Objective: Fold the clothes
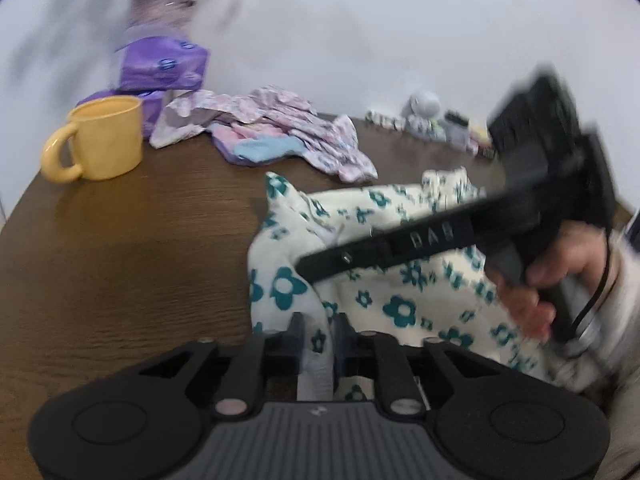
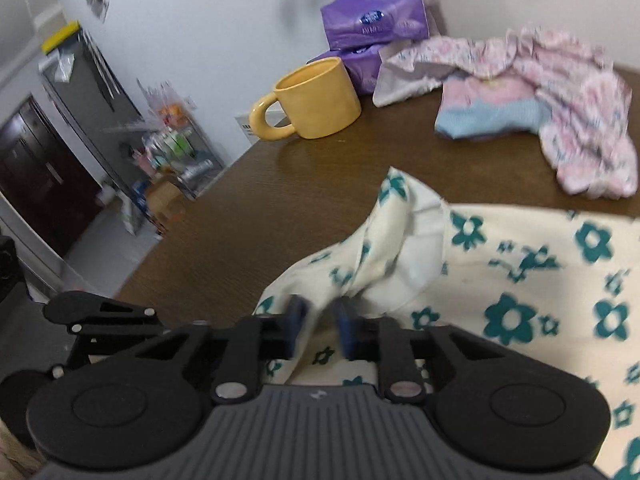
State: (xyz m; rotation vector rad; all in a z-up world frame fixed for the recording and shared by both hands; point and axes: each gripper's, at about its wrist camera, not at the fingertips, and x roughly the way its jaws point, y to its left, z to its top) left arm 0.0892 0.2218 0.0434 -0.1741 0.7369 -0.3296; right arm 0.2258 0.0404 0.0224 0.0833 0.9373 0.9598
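Note:
A cream garment with teal flowers (image 1: 400,304) lies crumpled on the brown wooden table (image 1: 132,240). My left gripper (image 1: 320,332) is at the garment's near edge, shut on a fold of the fabric that runs up between its fingers. In the left wrist view a hand (image 1: 560,276) holds the right gripper (image 1: 316,268) low across the garment from the right. In the right wrist view the right gripper (image 2: 320,320) is shut on a bunched edge of the same garment (image 2: 520,280), and one corner (image 2: 396,188) sticks up beyond it.
A yellow mug (image 1: 104,138) stands at the table's far left, with purple tissue packs (image 1: 160,66) behind it. A pile of pink floral and blue clothes (image 1: 280,128) lies at the back. Small trinkets (image 1: 432,120) line the wall. Off the table's left edge are a fridge and shelves (image 2: 172,148).

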